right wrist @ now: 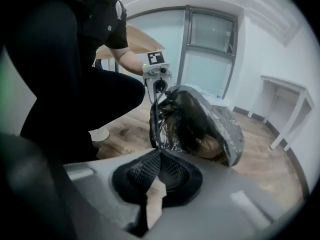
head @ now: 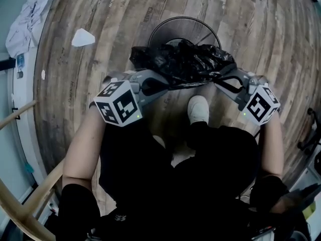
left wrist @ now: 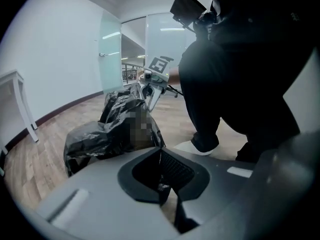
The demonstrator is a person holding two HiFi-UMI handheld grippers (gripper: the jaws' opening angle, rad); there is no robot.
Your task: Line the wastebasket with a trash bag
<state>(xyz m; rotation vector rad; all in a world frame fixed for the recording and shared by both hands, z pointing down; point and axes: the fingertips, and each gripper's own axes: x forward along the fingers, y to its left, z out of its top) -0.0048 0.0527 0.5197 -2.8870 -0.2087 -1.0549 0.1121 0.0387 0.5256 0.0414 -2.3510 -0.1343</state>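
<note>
The person is crouching on the wooden floor (head: 100, 44) and is holding the trash bag (head: 185, 64) between both grippers. It is hanging over the near part of the wastebasket (head: 165, 29), a round wire basket that is standing upright and unlined. Whether the film is touching the rim cannot be told. The left gripper (head: 165, 87) is pinching one side of the bag, and in its own view its fingers are pressing together on a thin fold of black film. The right gripper (head: 219, 82) is gripping the opposite side, its fingers likewise closing flat on the bag's edge, which is running up from the pinch. Taking the bag at two opposite points is probably meant to pull the mouth wide, so it can be lowered into the basket and folded over the rim. A white shoe (head: 198, 109) is resting just short of the basket, between the two arms. The bag is looking glossy, black and heavily crumpled. It is bunching into a loose lump rather than spreading, though in the right gripper view its mouth is gaping partway.
</note>
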